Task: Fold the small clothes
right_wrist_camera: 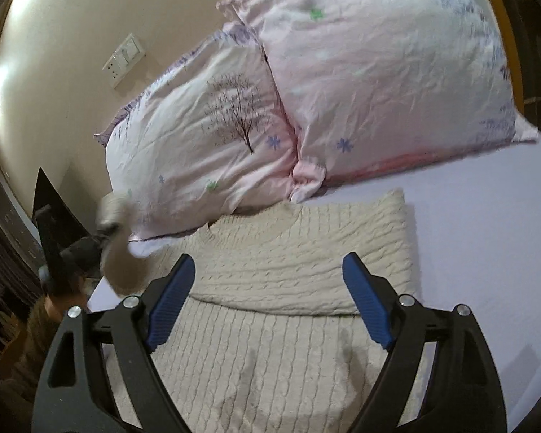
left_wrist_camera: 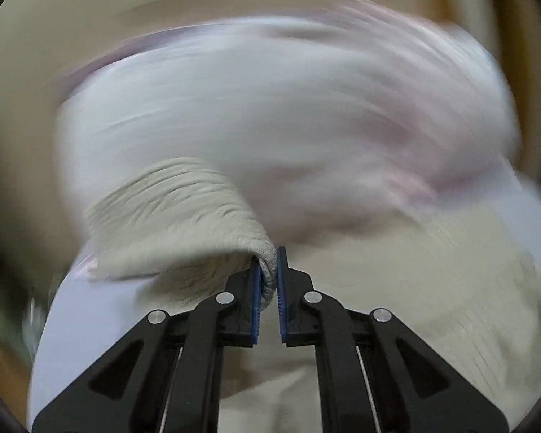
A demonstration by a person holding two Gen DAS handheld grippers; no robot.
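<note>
A cream cable-knit sweater (right_wrist_camera: 288,288) lies on the lilac bed sheet (right_wrist_camera: 487,234), its upper part folded over the lower. My right gripper (right_wrist_camera: 270,299) is open and empty, hovering just above the fold. My left gripper (left_wrist_camera: 268,281) is shut on a sleeve of the sweater (left_wrist_camera: 176,223) and holds it lifted; that view is blurred by motion. In the right wrist view the left gripper (right_wrist_camera: 90,249) shows at the left edge with the cream sleeve (right_wrist_camera: 121,252) hanging from it.
Two pink printed pillows (right_wrist_camera: 216,144) (right_wrist_camera: 378,72) lie at the head of the bed against a cream wall with a switch plate (right_wrist_camera: 124,59). The left pillow's corner overlaps the sweater's far edge. The bed's left edge drops off near dark furniture (right_wrist_camera: 3,252).
</note>
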